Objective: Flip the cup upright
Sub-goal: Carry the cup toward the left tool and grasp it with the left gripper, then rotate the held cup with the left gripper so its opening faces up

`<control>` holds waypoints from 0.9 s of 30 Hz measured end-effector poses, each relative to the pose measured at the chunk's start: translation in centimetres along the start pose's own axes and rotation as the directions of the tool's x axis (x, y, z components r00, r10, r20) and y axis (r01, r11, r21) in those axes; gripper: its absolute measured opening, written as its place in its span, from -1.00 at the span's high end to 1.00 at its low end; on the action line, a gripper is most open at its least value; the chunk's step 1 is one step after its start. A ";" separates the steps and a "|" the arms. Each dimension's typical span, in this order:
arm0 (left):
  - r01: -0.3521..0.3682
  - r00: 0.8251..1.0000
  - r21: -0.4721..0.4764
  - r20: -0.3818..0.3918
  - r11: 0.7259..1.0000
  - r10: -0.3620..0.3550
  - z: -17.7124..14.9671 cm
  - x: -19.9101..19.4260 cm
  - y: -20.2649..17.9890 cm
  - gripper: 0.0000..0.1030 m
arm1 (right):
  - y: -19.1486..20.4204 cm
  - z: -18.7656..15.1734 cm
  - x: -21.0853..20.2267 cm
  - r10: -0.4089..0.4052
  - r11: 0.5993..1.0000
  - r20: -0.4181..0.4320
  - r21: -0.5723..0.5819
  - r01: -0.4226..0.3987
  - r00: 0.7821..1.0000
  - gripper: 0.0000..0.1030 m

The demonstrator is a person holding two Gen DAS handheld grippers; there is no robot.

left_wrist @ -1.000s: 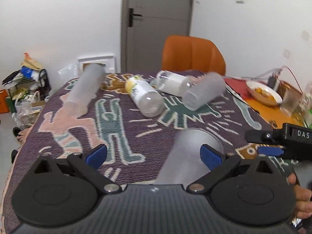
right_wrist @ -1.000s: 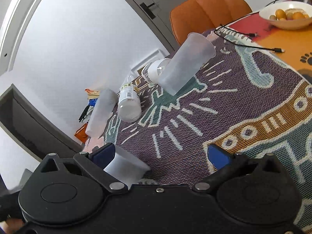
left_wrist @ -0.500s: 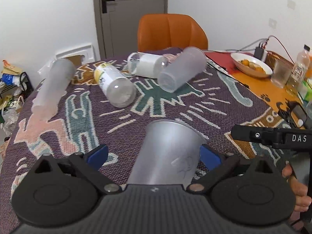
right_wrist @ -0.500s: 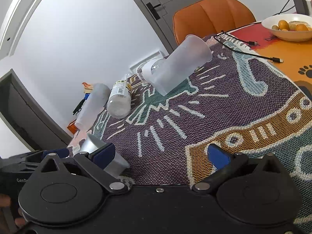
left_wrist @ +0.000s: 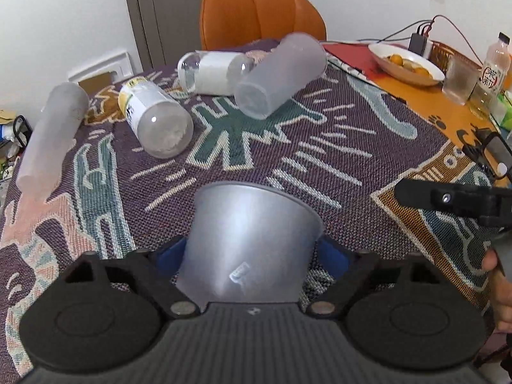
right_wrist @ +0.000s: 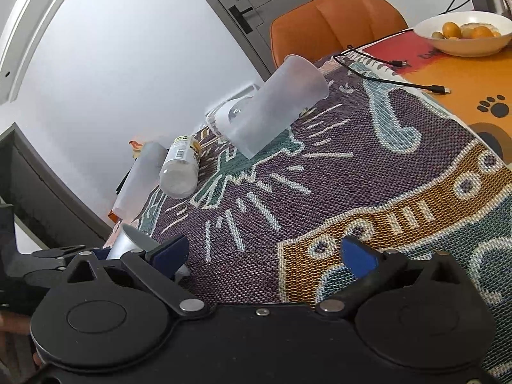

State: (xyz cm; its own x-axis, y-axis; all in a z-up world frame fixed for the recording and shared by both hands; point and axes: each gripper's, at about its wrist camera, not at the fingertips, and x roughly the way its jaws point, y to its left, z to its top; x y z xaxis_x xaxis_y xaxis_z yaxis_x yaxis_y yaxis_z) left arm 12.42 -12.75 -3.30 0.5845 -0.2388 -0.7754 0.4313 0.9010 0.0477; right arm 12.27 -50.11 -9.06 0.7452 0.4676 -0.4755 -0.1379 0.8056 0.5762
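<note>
The frosted cup [left_wrist: 252, 240] sits right between the blue pads [left_wrist: 332, 254] of the left gripper [left_wrist: 252, 256], which is clamped on its side walls; the wide rim points away from the gripper toward the middle of the table, so the cup is tipped over rather than standing, and its narrow end disappears behind the gripper body. From the right wrist view only a sliver of that cup [right_wrist: 128, 243] shows at the far left, behind the right gripper's own finger. The right gripper [right_wrist: 262, 254] hangs over the patterned woven cloth [left_wrist: 320, 147] with its fingers spread wide and nothing between them. Farther across the cloth lie four more containers on their sides: a tall frosted tumbler [left_wrist: 51, 131] along the left edge, a plastic bottle with a yellow label [left_wrist: 153, 121], a clear bottle with a white label [left_wrist: 214, 72], and another frosted cup [left_wrist: 278, 73] leaning across that white-labelled bottle. They lie well apart from the held cup, with bare cloth in between. Behind them stands an orange chair [left_wrist: 262, 12]. Off to the right, past the cloth's edge, there is a white bowl of oranges [left_wrist: 406, 64], a drinking glass [left_wrist: 459, 78], a juice bottle [left_wrist: 494, 64] and a black cable [right_wrist: 393, 76]. Whether the held cup touches the cloth is hard to tell.
</note>
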 end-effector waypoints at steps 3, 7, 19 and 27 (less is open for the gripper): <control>-0.006 1.000 -0.021 0.022 1.000 0.006 0.1 -0.5 0.2 -0.50 | -0.2 0.1 -0.1 -0.005 1.000 0.006 0.014 0.005 1.000 -1.00; -0.010 0.996 -0.060 0.087 0.998 0.016 0.3 -2.2 0.8 -0.46 | -0.3 0.1 -0.2 -0.008 1.000 0.010 0.024 0.007 1.000 -1.00; -0.014 0.959 -0.196 0.276 0.981 0.069 -0.7 -7.3 3.0 -0.45 | 1.1 0.0 -0.5 -0.006 1.000 0.016 0.009 0.005 1.000 -1.00; -0.001 0.935 -0.242 0.345 0.970 0.087 -2.2 -9.0 4.2 -0.45 | 2.7 -0.6 -0.2 0.000 1.000 -0.002 -0.022 0.000 1.000 -1.00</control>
State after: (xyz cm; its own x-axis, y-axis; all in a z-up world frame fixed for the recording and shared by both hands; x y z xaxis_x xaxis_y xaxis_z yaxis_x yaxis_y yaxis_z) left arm 7.45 -6.04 2.49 0.8206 -0.2698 -0.5038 0.2514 0.9621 -0.1057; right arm 11.39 -47.79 -7.82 0.7440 0.4685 -0.4765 -0.1527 0.8134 0.5613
